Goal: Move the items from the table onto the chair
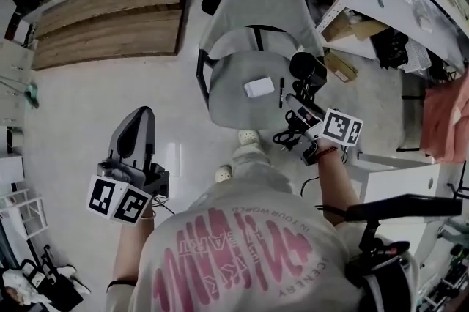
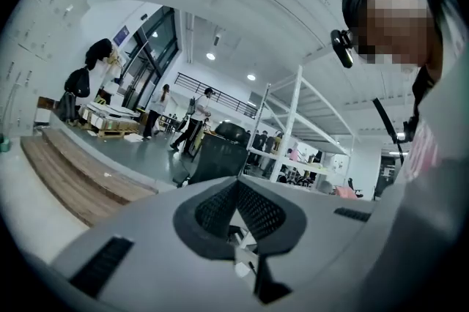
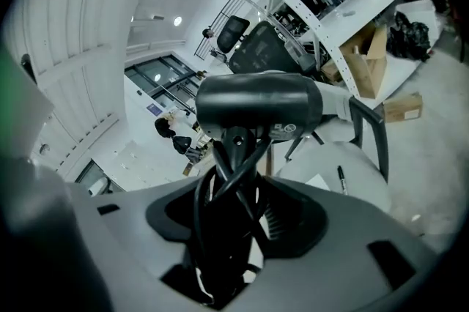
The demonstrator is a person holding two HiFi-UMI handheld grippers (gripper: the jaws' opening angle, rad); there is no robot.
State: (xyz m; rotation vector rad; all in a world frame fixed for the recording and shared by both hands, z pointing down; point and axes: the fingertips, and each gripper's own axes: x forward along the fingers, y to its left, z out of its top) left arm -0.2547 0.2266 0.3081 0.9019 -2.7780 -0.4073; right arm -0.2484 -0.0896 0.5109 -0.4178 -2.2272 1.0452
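A black hair dryer (image 3: 256, 104), cord (image 3: 198, 208) wound round its handle, is clamped by the right gripper (image 3: 238, 182) at the grey chair (image 1: 231, 102)'s three o'clock edge. The jaws of the left gripper (image 2: 236, 193) are pressed together, empty.

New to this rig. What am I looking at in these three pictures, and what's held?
No robot: a person holds a two-jaw gripper in each hand. The head view looks down from the person's head; the other two cameras ride on the grippers, looking along their jaws. The right gripper is clamped on a black hair dryer, cord wrapped round its handle, by a grey chair. On the seat lie a small white item and a black marker. The left gripper is shut and empty.
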